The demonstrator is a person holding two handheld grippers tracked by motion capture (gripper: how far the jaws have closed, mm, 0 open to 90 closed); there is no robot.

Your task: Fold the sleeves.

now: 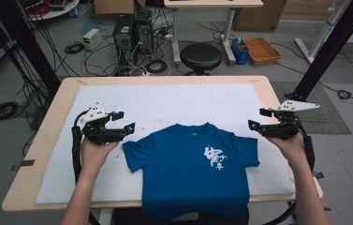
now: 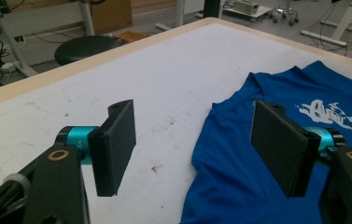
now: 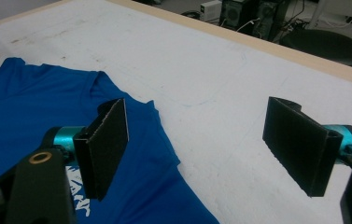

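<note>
The left gripper (image 1: 123,121) is holding its jaws wide apart with nothing between them; its right jaw is hovering over the near sleeve of the blue T-shirt (image 1: 193,164), its left jaw over bare mat. The right gripper (image 1: 259,118) is likewise gaping and gripping nothing, with its left jaw hanging above the shirt's other sleeve and its right jaw over the white mat (image 1: 165,105).

The shirt is lying flat, print up, between the two grippers, its hem drooping over the counter's near edge. Judging from this, no fold is made yet; all of the handling is still waiting.

Beyond the jaws, the counter (image 1: 57,108) is carrying the mat; past it a black stool (image 1: 201,56), computer towers (image 1: 132,30) and loose cables are sitting on the floor.
</note>
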